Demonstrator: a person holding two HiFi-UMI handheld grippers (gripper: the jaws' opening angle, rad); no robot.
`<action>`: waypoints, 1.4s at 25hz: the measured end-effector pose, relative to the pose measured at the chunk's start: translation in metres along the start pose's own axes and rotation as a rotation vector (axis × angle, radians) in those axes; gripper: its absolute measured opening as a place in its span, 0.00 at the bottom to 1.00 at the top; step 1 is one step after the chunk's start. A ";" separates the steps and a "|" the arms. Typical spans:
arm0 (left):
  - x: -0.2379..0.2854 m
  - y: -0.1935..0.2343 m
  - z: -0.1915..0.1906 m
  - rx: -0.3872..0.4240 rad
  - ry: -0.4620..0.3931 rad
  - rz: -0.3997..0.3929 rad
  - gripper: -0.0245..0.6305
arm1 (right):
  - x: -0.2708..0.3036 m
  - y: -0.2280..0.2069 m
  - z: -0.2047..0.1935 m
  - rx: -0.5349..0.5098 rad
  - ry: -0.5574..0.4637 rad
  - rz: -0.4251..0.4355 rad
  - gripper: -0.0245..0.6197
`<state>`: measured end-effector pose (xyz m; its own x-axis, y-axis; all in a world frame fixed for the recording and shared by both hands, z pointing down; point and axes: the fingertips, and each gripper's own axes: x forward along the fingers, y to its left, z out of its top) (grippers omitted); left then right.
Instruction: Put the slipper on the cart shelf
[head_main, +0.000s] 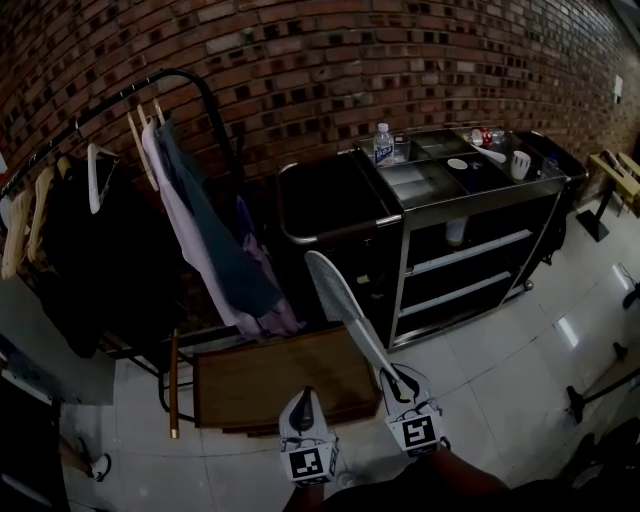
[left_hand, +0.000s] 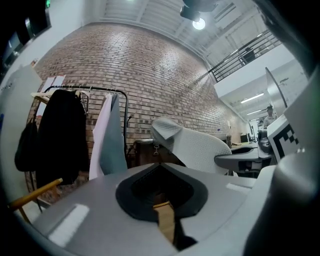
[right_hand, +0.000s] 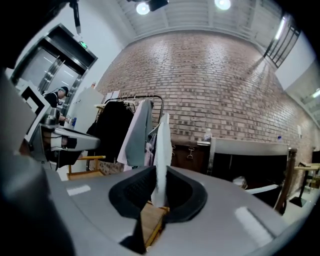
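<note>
My right gripper (head_main: 398, 382) is shut on the heel end of a white slipper (head_main: 340, 305), which sticks up and to the left toward the cart. In the right gripper view the slipper (right_hand: 161, 155) stands edge-on between the jaws of that gripper (right_hand: 156, 202). The black cart (head_main: 470, 201) stands ahead on the right, with two pale shelves (head_main: 468, 251) below its top. Just left of the right one, my left gripper (head_main: 305, 398) points forward with its jaws together and nothing in them. The left gripper view shows the slipper (left_hand: 197, 147) floating beyond that gripper (left_hand: 164, 202).
A clothes rack (head_main: 150, 85) with hanging garments (head_main: 205, 230) fills the left side. A low wooden table (head_main: 280, 380) lies right under the grippers. On the cart top are a water bottle (head_main: 383, 143), a white cup (head_main: 520, 165) and a red can (head_main: 483, 137). A brick wall runs behind.
</note>
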<state>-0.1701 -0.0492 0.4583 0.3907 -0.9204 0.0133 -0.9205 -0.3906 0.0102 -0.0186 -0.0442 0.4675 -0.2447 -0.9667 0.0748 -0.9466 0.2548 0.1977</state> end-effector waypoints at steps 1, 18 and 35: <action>0.004 -0.007 0.000 -0.005 0.005 -0.005 0.06 | -0.001 -0.007 -0.001 -0.005 0.004 -0.002 0.11; 0.107 -0.136 -0.005 -0.053 0.016 -0.081 0.06 | -0.041 -0.177 -0.088 0.062 0.178 -0.132 0.11; 0.201 -0.201 -0.019 -0.024 0.045 -0.046 0.06 | 0.000 -0.285 -0.147 0.087 0.246 -0.092 0.11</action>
<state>0.0938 -0.1557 0.4785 0.4332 -0.8995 0.0567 -0.9013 -0.4318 0.0353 0.2824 -0.1132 0.5545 -0.1081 -0.9485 0.2977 -0.9796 0.1526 0.1305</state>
